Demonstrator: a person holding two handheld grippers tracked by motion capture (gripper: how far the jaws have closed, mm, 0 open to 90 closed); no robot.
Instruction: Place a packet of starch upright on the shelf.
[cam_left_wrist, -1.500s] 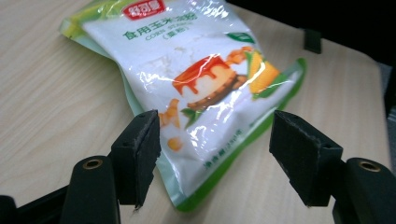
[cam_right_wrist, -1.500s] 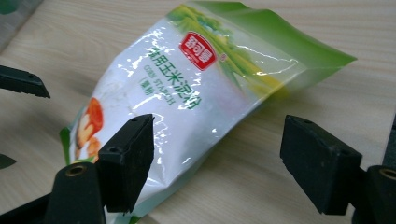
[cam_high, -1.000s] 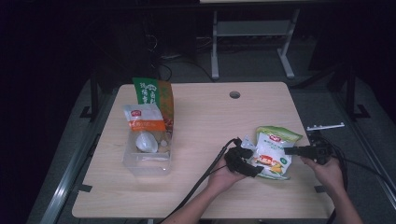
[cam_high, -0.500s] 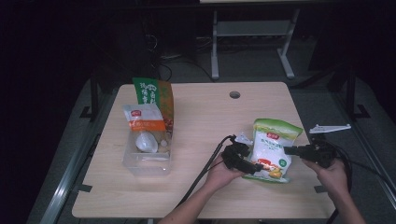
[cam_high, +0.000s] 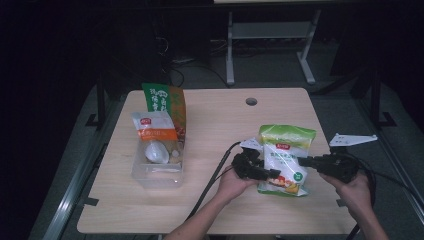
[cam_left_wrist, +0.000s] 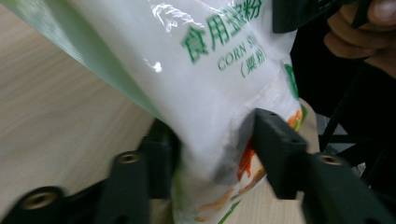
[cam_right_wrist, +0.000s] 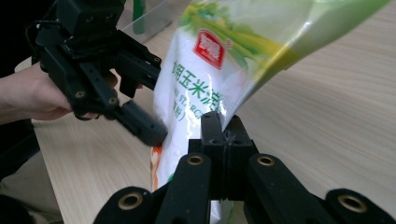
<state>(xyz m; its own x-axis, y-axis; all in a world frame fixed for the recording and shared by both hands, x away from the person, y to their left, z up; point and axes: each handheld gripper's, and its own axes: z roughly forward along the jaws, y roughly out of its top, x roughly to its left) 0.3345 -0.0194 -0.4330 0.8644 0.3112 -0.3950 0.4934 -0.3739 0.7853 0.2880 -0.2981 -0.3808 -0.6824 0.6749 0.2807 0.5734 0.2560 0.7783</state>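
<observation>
Corn starch bag (cam_high: 285, 160) held upright between two grippers, lower right of the high view.

The left gripper (cam_high: 267, 173) pinches the bag's lower part, a jaw pressing each face; the right gripper (cam_high: 303, 161) has its jaws pressed together on the bag's side edge. A clear bin (cam_high: 157, 170) of packets sits at centre left on the table (cam_high: 215, 120).

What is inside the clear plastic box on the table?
The clear plastic box holds a white pouch with an orange band, leaning upright, and a white rounded item in front of it. What lies under the pouch is covered.
</observation>
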